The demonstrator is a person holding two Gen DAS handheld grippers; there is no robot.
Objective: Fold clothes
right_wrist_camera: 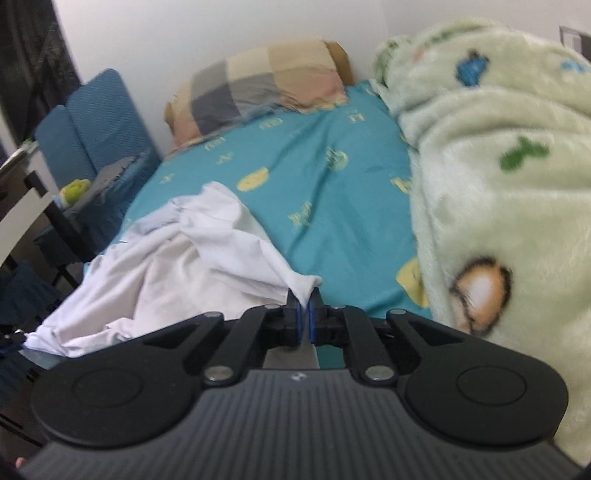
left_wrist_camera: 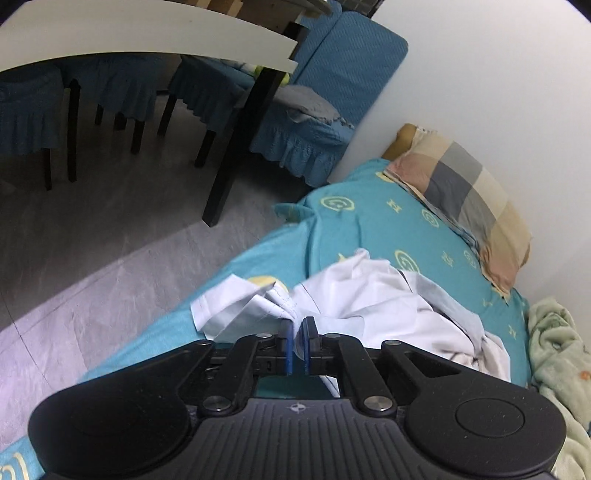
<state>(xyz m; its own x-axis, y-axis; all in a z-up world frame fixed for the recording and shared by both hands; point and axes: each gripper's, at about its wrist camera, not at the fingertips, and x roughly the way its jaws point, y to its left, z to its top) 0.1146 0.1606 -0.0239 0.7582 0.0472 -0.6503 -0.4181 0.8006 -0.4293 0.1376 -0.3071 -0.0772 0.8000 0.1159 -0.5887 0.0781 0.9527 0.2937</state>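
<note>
A crumpled white garment (left_wrist_camera: pixel 369 299) lies on the teal bed sheet (left_wrist_camera: pixel 362 221) near the bed's edge. My left gripper (left_wrist_camera: pixel 298 325) is shut on a bunched corner of the garment, the cloth pinched between its blue pads. In the right wrist view the same white garment (right_wrist_camera: pixel 166 266) spreads to the left, and my right gripper (right_wrist_camera: pixel 304 297) is shut on another bunched corner of it, lifted a little off the teal bed sheet (right_wrist_camera: pixel 314 184).
A checked pillow (left_wrist_camera: pixel 465 195) leans on the wall at the head of the bed. A pale green fleece blanket (right_wrist_camera: pixel 498 184) is heaped on the bed's right side. Past the bed edge stand a white-topped table (left_wrist_camera: pixel 147 33) and blue-covered chairs (left_wrist_camera: pixel 303 122) on the grey floor (left_wrist_camera: pixel 110 240).
</note>
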